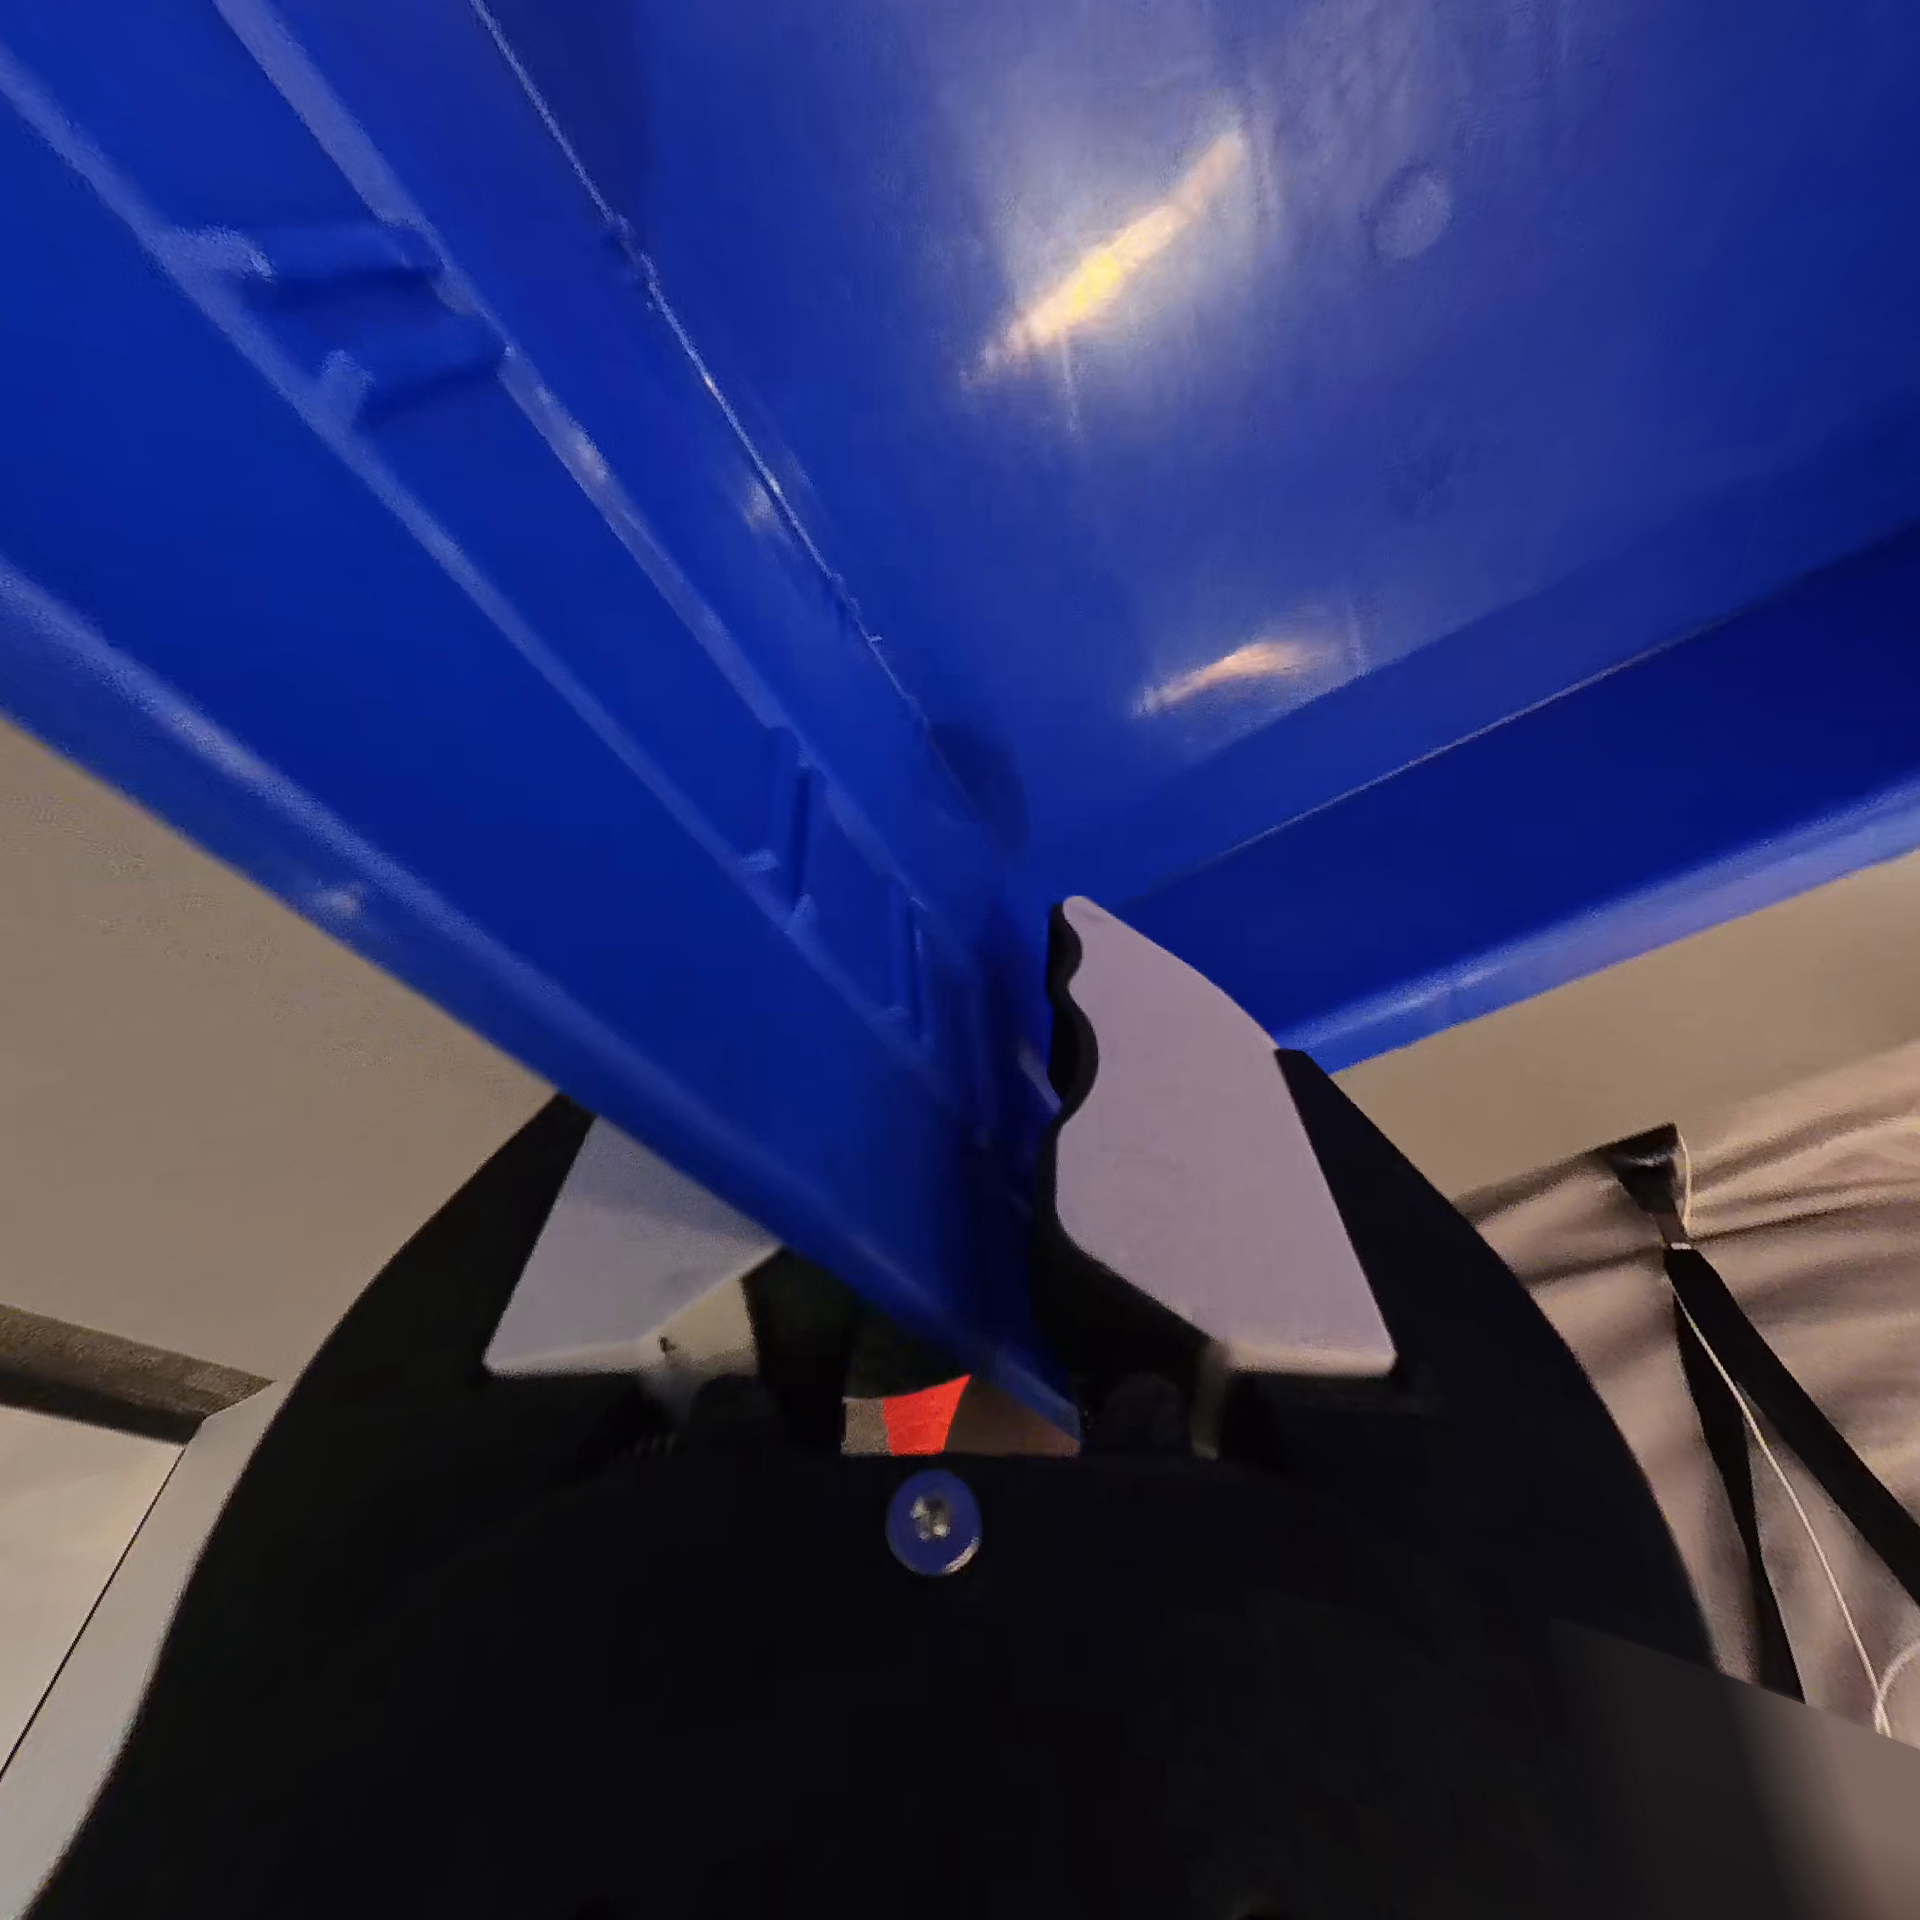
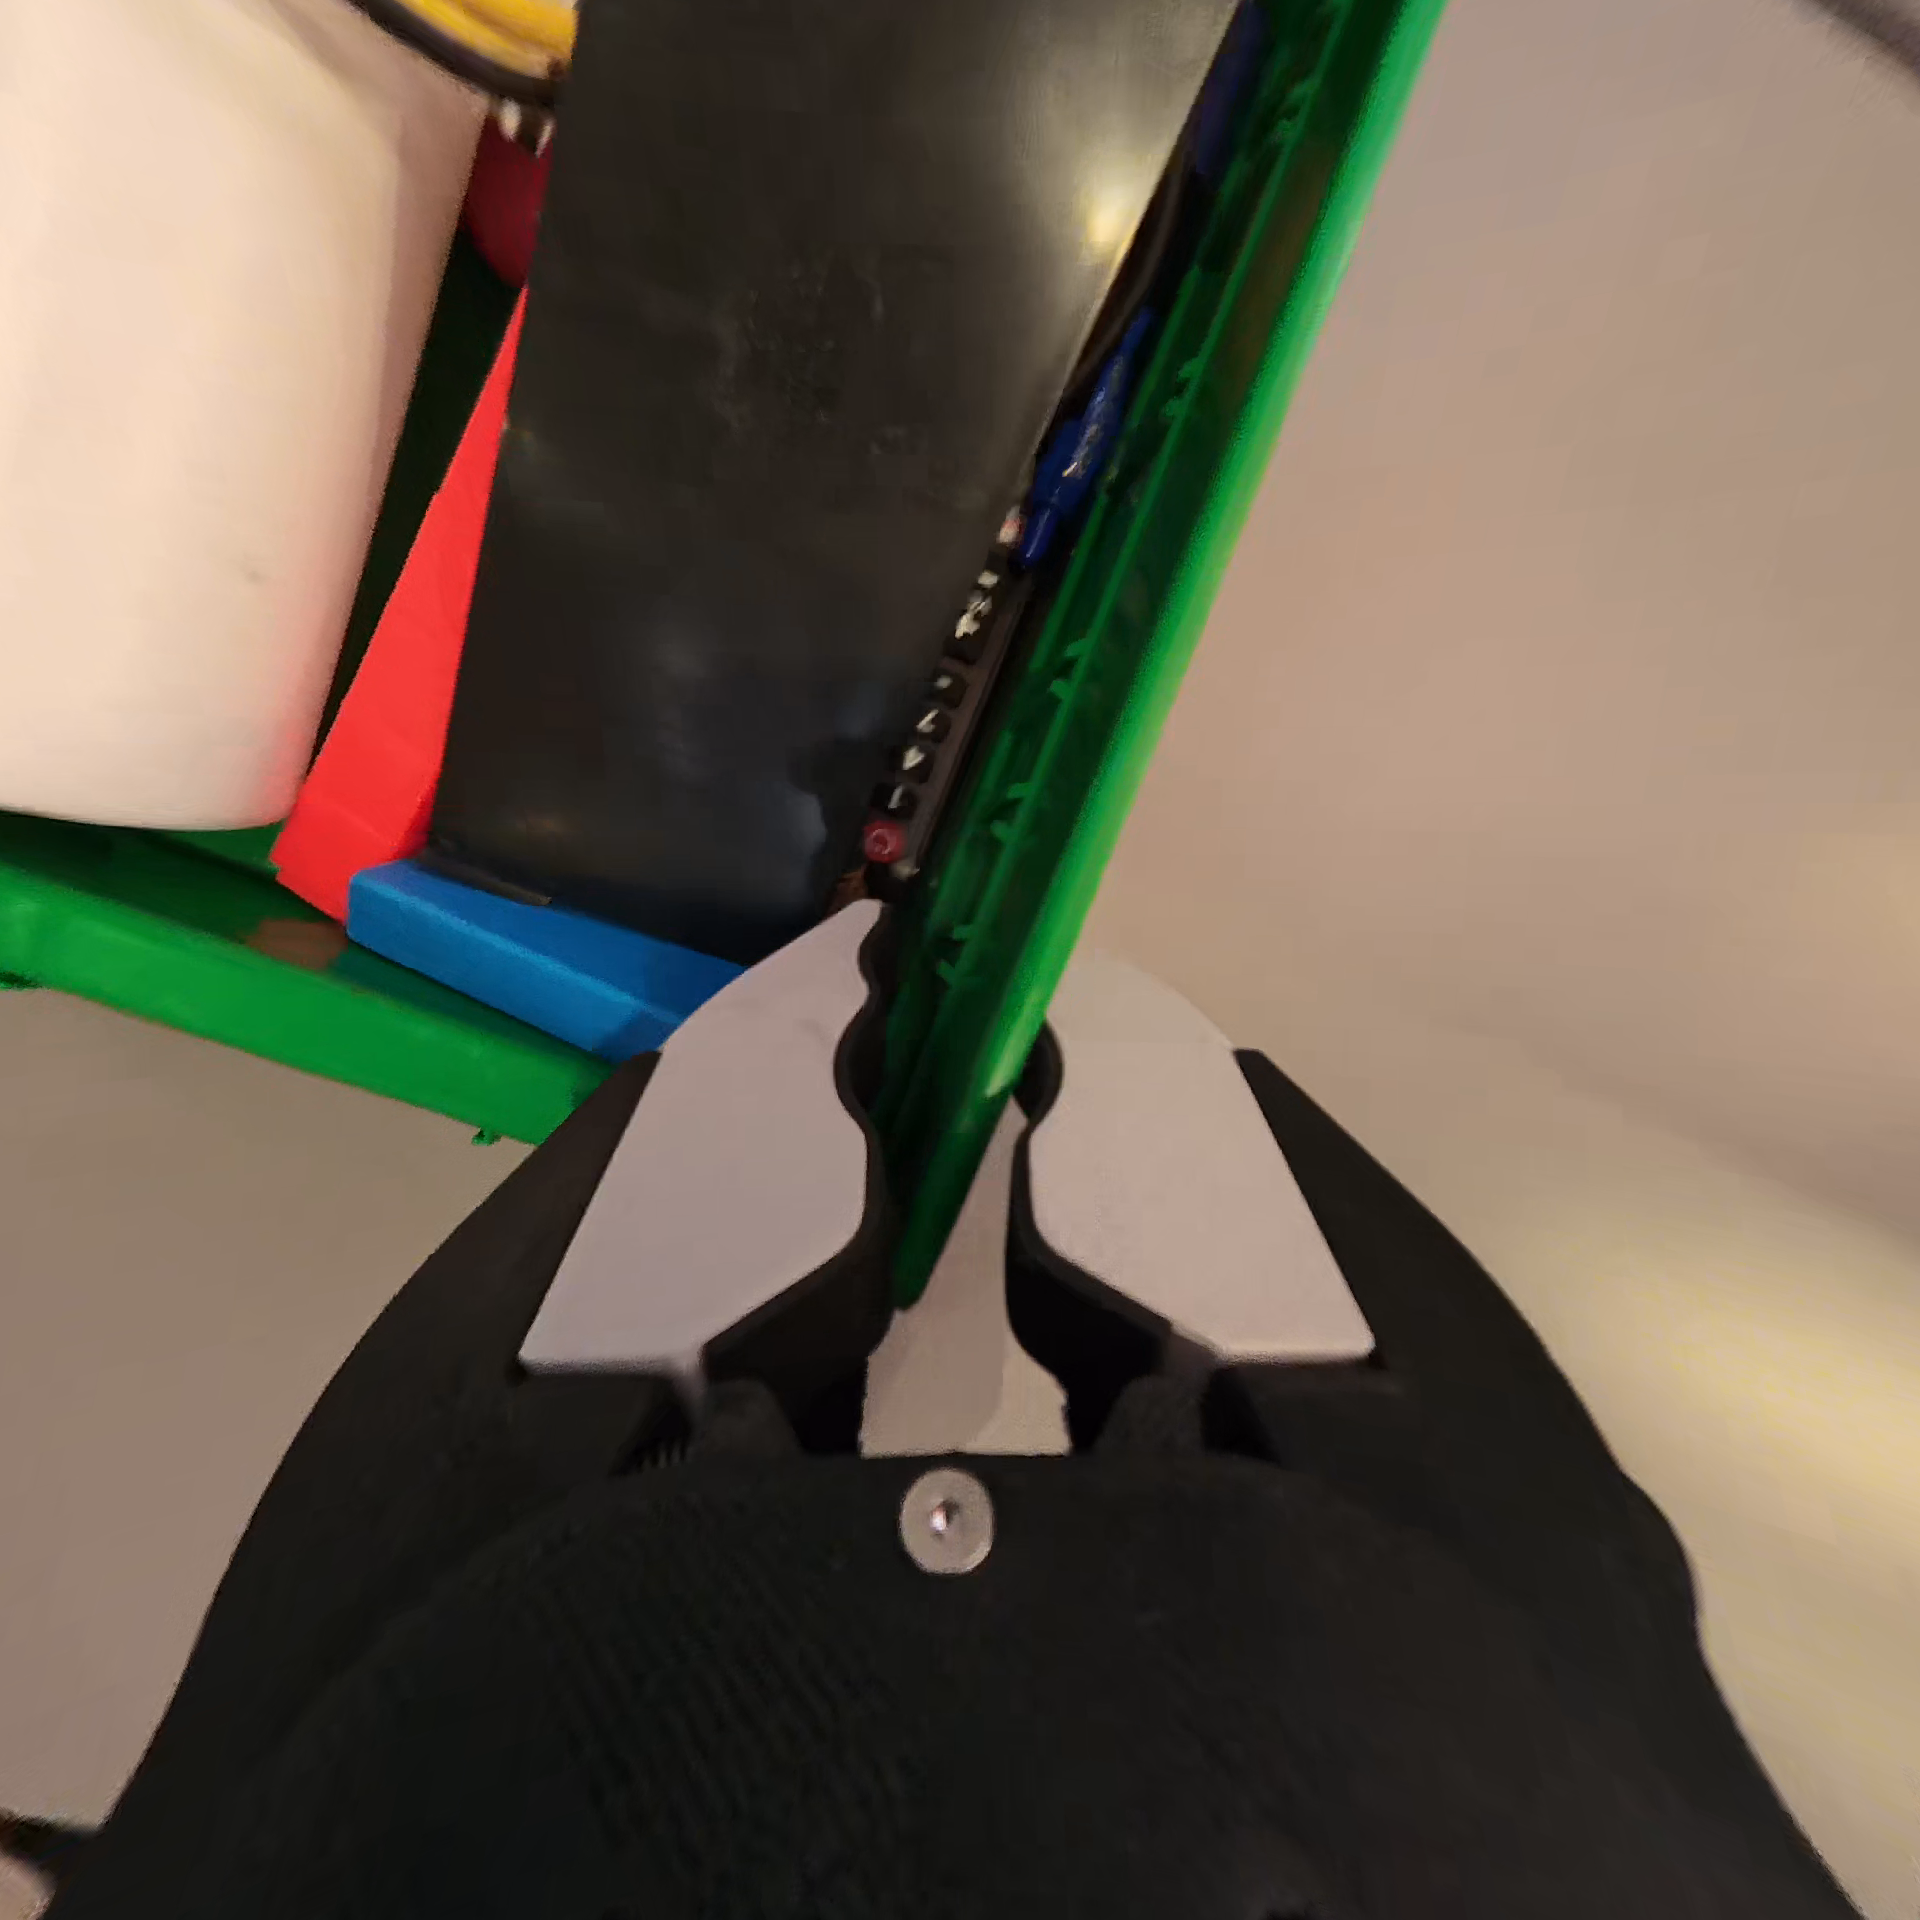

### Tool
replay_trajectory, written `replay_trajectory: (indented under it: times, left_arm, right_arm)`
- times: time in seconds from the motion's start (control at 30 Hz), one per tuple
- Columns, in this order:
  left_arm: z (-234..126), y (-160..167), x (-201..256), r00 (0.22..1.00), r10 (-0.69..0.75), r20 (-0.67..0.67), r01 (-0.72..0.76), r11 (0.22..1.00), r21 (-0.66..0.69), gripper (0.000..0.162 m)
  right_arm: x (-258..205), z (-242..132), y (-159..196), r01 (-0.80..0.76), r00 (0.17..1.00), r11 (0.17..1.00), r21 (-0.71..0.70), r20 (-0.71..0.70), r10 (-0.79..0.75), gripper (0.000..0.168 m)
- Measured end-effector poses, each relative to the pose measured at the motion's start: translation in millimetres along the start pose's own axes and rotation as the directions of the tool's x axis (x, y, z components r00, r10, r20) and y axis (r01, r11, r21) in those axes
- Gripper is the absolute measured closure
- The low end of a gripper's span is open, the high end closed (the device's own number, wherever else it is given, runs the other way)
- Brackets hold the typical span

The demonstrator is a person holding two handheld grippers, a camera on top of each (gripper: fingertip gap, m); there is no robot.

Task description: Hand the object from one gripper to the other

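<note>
A: Left gripper (image 1: 1013, 1039) clamped on blue bin (image 1: 1039, 364) rim. Right gripper (image 2: 961, 1023) pinching green bin (image 2: 1195, 623) wall; remote (image 2: 790, 468), blocks, white cup inside.

B: Risk?

A: Tilted bin, contents could spill. Which object gets handed over: unclear.

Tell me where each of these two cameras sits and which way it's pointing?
Left wrist view: sits on the left gripper, looking forward along its grey fingers clamping a blue bin wall.
Right wrist view: sits on the right gripper, looking along its fingers clamping a green bin holding a black remote.
Shared: neither shows the other's bin.
</note>
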State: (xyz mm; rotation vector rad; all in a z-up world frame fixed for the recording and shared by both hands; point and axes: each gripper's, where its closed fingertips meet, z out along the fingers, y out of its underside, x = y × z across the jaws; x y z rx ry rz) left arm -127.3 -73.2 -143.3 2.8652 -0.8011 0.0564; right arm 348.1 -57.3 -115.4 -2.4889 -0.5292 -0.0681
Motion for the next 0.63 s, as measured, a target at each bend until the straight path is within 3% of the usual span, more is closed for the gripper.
replay_trajectory:
  times: [0.03, 0.1, 0.17, 0.2, 0.27, 0.33, 0.37, 0.53, 0.63]
  left_arm:
    - [-3.1, 2.8, 0.6, 1.000, 0.000, -0.004, 0.000, 1.000, 0.004, 0.128]
    - [-10.9, 8.1, -1.7, 1.000, 0.003, 0.024, -0.003, 1.000, 0.020, 0.126]
    - [-23.6, 7.9, 0.7, 0.999, 0.026, 0.042, -0.030, 0.996, 0.081, 0.130]
    - [-30.2, 7.2, 2.8, 0.998, 0.032, 0.049, -0.038, 0.992, 0.116, 0.131]
    - [-41.4, 9.1, 4.9, 0.996, 0.039, 0.081, -0.051, 0.986, 0.158, 0.131]
    - [-54.1, 6.5, 7.0, 0.989, 0.057, 0.138, -0.086, 0.973, 0.216, 0.126]
    - [-60.1, 5.1, 8.1, 0.983, 0.066, 0.172, -0.107, 0.965, 0.240, 0.126]
    - [-92.1, -8.4, 24.2, 0.945, 0.131, 0.300, -0.247, 0.887, 0.390, 0.136]
    - [-101.0, -8.5, 32.4, 0.920, 0.161, 0.356, -0.309, 0.858, 0.411, 0.137]
  right_arm:
    - [3.7, -9.1, -10.3, 0.010, 0.998, 1.000, 0.028, -0.063, -0.008, 0.141]
    - [10.1, -41.2, -39.3, 0.048, 0.976, 0.990, 0.133, -0.216, -0.019, 0.138]
    - [-17.0, -82.0, -82.8, 0.114, 0.970, 0.934, 0.337, -0.239, -0.032, 0.138]
    - [-46.9, -99.3, -105.9, 0.120, 0.986, 0.881, 0.458, -0.162, -0.050, 0.138]
    - [-125.5, -119.5, -139.6, 0.022, 0.982, 0.790, 0.612, 0.136, -0.132, 0.139]
    - [-189.2, -109.6, -147.7, -0.060, 0.907, 0.853, 0.518, 0.386, -0.170, 0.124]
    - [-209.0, -98.0, -148.6, -0.048, 0.882, 0.894, 0.445, 0.439, -0.171, 0.123]
    - [-228.3, -29.5, -155.7, 0.100, 0.922, 0.973, 0.207, 0.349, -0.169, 0.123]
    - [-236.3, -8.8, -154.8, 0.113, 0.920, 0.991, 0.076, 0.367, -0.134, 0.125]
